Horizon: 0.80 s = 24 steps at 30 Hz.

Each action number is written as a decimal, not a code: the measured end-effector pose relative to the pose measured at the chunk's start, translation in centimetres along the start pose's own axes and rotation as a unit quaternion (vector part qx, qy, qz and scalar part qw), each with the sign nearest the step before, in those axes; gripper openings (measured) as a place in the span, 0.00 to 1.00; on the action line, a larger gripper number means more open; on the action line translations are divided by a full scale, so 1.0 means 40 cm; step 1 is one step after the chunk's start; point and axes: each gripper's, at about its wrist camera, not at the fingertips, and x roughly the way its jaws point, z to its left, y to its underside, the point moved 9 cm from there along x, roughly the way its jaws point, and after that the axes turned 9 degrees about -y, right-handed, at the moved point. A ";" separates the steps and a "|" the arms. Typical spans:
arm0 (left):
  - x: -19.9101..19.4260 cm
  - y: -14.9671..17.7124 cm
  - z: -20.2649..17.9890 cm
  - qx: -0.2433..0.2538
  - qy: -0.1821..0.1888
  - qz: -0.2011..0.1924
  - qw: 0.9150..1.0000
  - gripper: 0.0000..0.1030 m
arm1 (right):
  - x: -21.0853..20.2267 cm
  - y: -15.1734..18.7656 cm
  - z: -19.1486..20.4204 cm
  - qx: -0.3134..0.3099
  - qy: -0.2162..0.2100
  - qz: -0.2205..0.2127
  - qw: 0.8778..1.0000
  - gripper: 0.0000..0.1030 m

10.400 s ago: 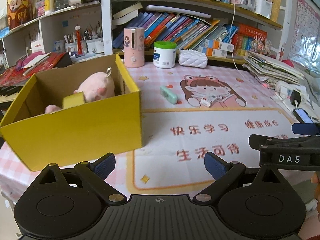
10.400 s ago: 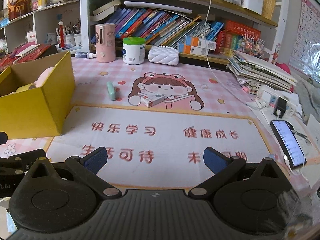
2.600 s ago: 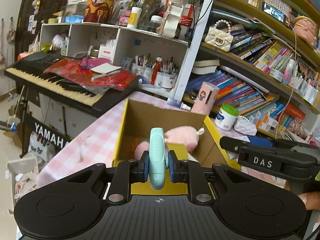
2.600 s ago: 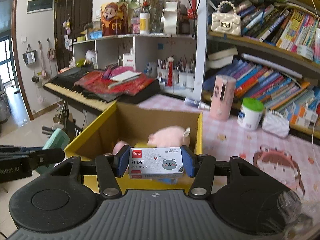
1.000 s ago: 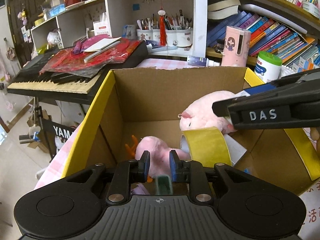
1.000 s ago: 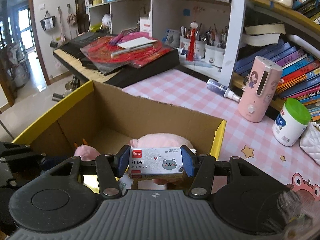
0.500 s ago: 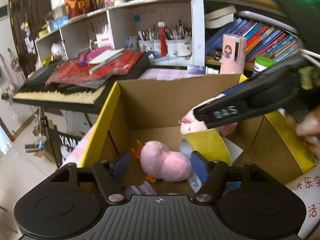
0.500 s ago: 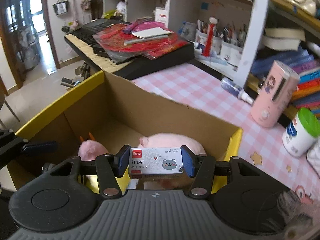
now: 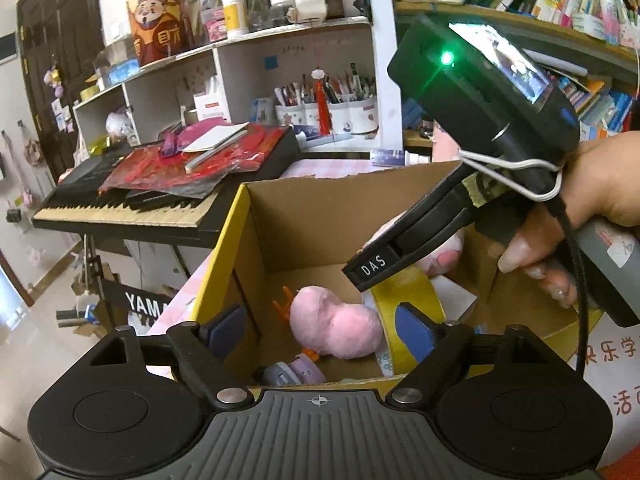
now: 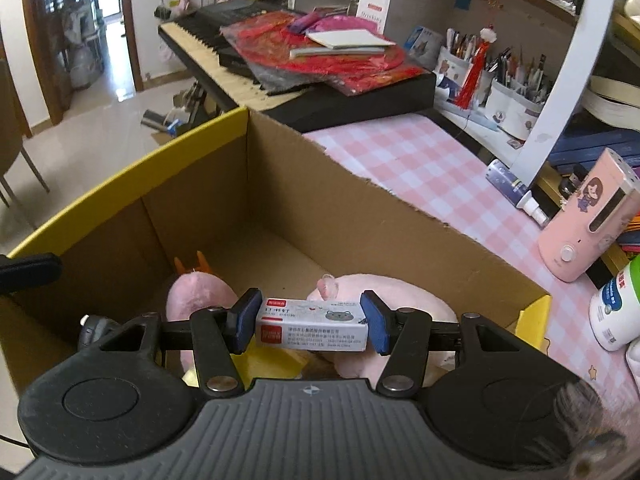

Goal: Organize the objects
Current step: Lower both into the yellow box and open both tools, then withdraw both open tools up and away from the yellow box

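Cluttered shelves behind; over the box, right hand-held gripper clamps a staple packet — left hand-held gripper gapes empty — a high release could bounce it out.

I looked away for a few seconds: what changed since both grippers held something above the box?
The left gripper let go of the green piece and now stands open over the box. The right gripper still clamps the staple box, now lower over the pink plush.

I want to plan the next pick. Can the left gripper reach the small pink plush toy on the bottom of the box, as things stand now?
Probably yes. The left gripper is open and empty above the cardboard box, and the small pink plush toy lies uncovered between its fingers. The right gripper hangs close on the right, and the yellow tape roll touches the toy.
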 end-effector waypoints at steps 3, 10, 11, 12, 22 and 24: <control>-0.004 0.001 0.006 -0.007 -0.004 0.000 1.000 0.82 | 0.010 0.002 0.005 -0.007 -0.001 0.012 1.000 0.51; -0.022 0.000 0.019 -0.023 -0.004 -0.009 1.000 0.83 | -0.038 0.000 0.011 -0.010 0.018 -0.022 1.000 0.71; -0.026 -0.001 0.021 -0.024 -0.002 -0.012 1.000 0.83 | -0.052 -0.001 0.008 -0.005 0.019 -0.031 0.999 0.72; -0.031 -0.002 0.021 -0.026 -0.001 -0.015 1.000 0.84 | -0.067 -0.003 0.007 -0.002 0.022 -0.041 0.999 0.75; -0.093 -0.004 0.040 -0.043 0.007 -0.034 0.998 0.87 | -0.280 0.018 -0.008 0.059 0.093 -0.146 0.983 0.78; -0.105 -0.003 0.046 -0.042 0.006 -0.036 0.998 0.87 | -0.325 0.031 -0.007 0.074 0.110 -0.166 0.977 0.80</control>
